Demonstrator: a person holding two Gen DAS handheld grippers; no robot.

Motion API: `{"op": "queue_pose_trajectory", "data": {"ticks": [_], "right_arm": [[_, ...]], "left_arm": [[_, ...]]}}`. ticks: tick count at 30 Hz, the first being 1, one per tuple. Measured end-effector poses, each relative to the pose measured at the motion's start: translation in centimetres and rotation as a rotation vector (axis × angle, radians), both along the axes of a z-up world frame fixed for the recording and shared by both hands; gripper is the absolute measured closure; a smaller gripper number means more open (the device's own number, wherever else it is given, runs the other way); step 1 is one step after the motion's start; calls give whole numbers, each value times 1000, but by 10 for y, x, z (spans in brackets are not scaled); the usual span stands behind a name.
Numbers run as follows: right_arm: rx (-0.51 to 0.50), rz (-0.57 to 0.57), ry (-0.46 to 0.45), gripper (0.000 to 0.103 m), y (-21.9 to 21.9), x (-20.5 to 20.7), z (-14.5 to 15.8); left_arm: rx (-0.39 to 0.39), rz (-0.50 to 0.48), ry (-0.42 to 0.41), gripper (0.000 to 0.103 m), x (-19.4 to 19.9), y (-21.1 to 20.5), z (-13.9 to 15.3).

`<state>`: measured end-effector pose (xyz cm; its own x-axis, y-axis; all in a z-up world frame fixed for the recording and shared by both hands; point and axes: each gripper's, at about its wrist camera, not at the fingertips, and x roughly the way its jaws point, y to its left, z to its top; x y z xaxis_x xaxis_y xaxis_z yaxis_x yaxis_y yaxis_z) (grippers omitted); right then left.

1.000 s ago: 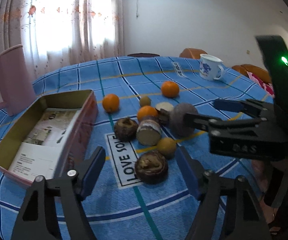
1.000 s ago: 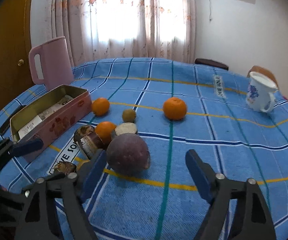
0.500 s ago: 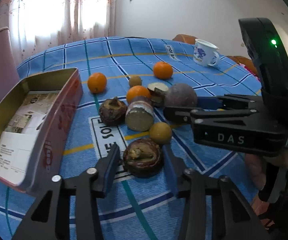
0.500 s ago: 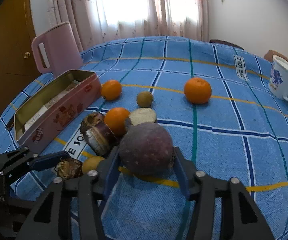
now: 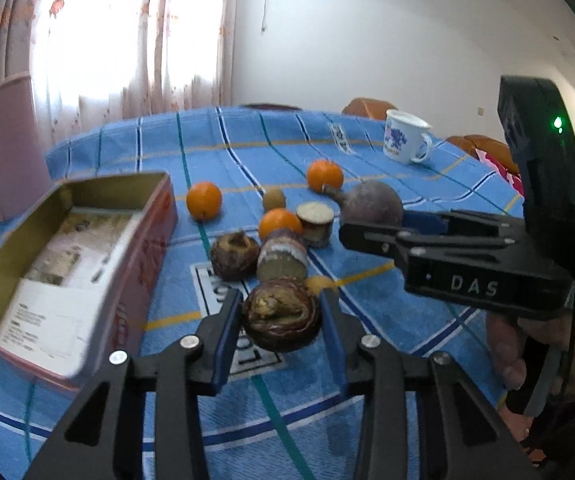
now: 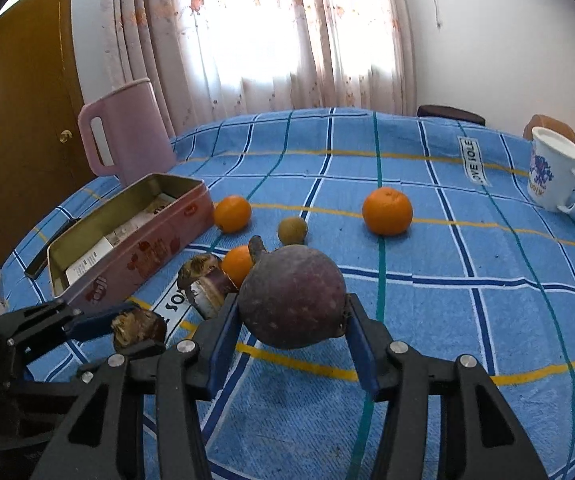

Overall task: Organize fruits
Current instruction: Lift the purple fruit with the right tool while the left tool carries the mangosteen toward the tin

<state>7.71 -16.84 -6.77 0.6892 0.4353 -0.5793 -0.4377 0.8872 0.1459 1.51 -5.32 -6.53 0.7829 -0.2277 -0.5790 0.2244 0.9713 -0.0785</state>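
Observation:
My left gripper (image 5: 281,316) is shut on a dark brown wrinkled fruit (image 5: 281,314) and holds it above the blue cloth; it also shows in the right wrist view (image 6: 137,328). My right gripper (image 6: 291,316) is shut on a large round purple fruit (image 6: 293,298), lifted off the table; it shows in the left wrist view (image 5: 371,204). On the cloth lie oranges (image 6: 387,210) (image 6: 232,213) (image 5: 279,222), a small brown fruit (image 6: 292,231), a cut brown piece (image 5: 314,218), a striped cut piece (image 5: 281,258), another dark fruit (image 5: 234,256) and a small yellow fruit (image 5: 319,283).
An open pink tin (image 5: 159,216) with papers inside stands at the left. A pink pitcher (image 6: 125,132) stands behind it. A white mug (image 6: 555,176) is at the far right. The round table (image 6: 487,320) has a blue checked cloth.
Both grippers have closed on their fruits and lifted them off the cloth. The cut brown piece that was beside the purple fruit stands uncovered.

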Motion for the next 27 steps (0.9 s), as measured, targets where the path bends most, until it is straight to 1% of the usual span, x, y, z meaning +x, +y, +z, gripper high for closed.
{"op": "queue_pose_trajectory", "data": {"ticks": [4, 8, 17, 27], "right_arm": [[-2, 7, -38, 51, 1, -5, 4], [-3, 11, -71, 51, 2, -11, 7], [23, 15, -117, 51, -2, -18, 11], [32, 15, -177, 51, -3, -28, 16]], "left_arm": [[11, 15, -36, 63, -1, 3, 5], [3, 32, -55, 63, -2, 9, 7], [4, 59, -107, 63, -6, 13, 16], [26, 79, -163, 63, -10, 14, 25]]}}
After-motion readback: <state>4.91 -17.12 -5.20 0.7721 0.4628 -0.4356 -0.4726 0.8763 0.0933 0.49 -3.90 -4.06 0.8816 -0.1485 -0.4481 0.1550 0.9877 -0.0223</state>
